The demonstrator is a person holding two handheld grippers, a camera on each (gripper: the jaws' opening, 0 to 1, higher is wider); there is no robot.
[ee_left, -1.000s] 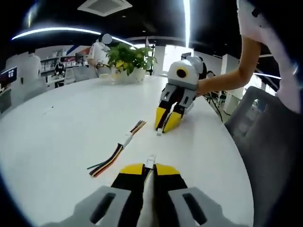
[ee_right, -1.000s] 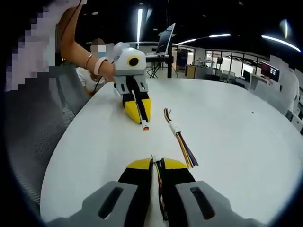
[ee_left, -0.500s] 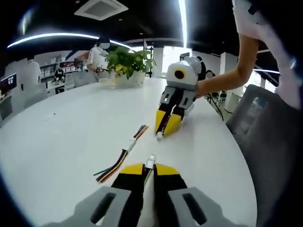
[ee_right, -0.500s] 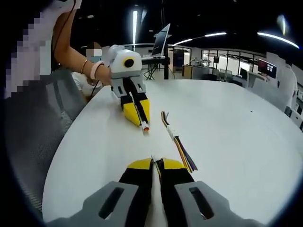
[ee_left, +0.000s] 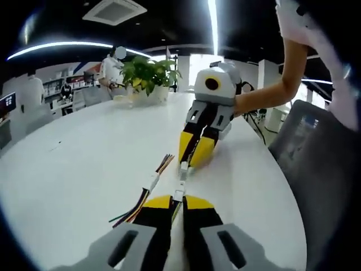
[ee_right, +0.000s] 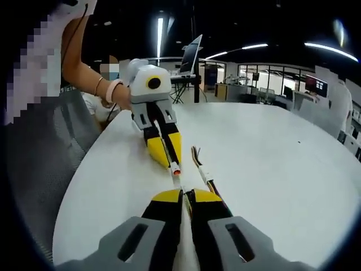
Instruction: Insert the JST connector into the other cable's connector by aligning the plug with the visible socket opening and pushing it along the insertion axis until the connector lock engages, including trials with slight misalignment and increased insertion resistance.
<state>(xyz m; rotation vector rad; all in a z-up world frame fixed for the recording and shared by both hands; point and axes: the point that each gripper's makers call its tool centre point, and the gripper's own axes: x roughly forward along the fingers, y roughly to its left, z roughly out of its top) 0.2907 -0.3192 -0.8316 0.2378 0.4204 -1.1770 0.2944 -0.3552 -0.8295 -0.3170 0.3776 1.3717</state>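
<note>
Above white round table (ee_left: 67, 169), left gripper (ee_left: 177, 199) pinched small white JST connector (ee_left: 178, 195); right gripper (ee_left: 184, 164) clamped mating white plug (ee_left: 183, 166), tips nearly touching, nose-to-nose for axial insertion; spare multicoloured ribbon cable (ee_left: 144, 195) lay beside, just left.

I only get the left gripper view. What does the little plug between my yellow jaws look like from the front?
Observer: In the right gripper view, the plug in the left hand-held gripper has an orange tip. It faces the white connector held by the right hand-held gripper.
Visitor: And who is holding my side?
Observer: A person; the wrist behind that hand-held gripper wears a pale bracelet.
Visitor: Anything behind them?
Observer: An open laptop, raised on a stand beyond the table.
</note>
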